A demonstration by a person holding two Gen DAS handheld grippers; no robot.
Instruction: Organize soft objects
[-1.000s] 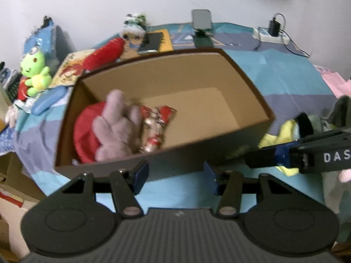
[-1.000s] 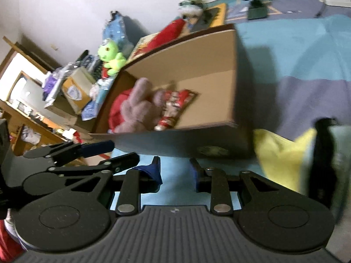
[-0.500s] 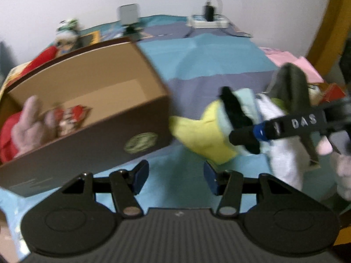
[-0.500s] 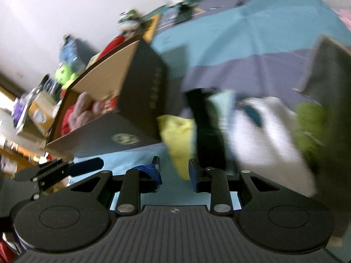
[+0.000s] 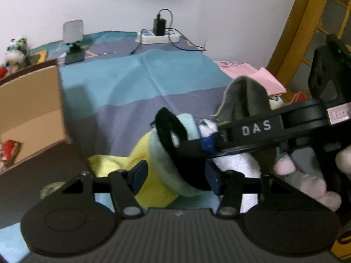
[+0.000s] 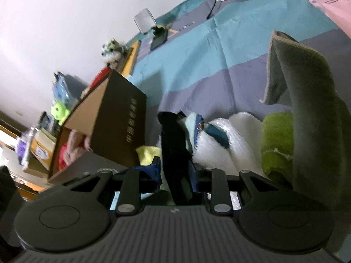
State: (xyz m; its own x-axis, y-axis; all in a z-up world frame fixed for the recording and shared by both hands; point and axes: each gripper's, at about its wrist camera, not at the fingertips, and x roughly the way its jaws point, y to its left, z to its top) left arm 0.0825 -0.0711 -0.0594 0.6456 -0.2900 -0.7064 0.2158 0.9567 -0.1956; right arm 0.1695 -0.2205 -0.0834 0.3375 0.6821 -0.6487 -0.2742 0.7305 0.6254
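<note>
A heap of soft things lies on the striped bedspread (image 5: pixel 140 81) just to the right of the brown cardboard box (image 6: pixel 118 127). In the heap are a yellow cloth (image 5: pixel 153 188), a pale mint plush piece (image 5: pixel 166 164), a black strap (image 6: pixel 175 153), a white fluffy toy (image 6: pixel 221 146), a green towel (image 6: pixel 276 140) and a grey cloth (image 6: pixel 311 114) that stands up and folds over. The left gripper (image 5: pixel 175 175) hangs over the near edge of the heap with its fingers spread wide; the yellow cloth and the mint piece sit between them, and the pads do not seem to press on either. The right gripper (image 6: pixel 175 173) has its fingers close together with the black strap running up between them; whether the pads actually pinch it I cannot tell. In the left view the right gripper's arm crosses over the white toy, with a hand (image 5: pixel 342 162) at the right edge on its grip. Inside the box lie a pink plush (image 6: pixel 74 149) and something red (image 6: pixel 62 155). A power strip (image 5: pixel 159 37) with a charger sits by the wall, and a green frog toy (image 6: pixel 58 110) is beyond the box.
</note>
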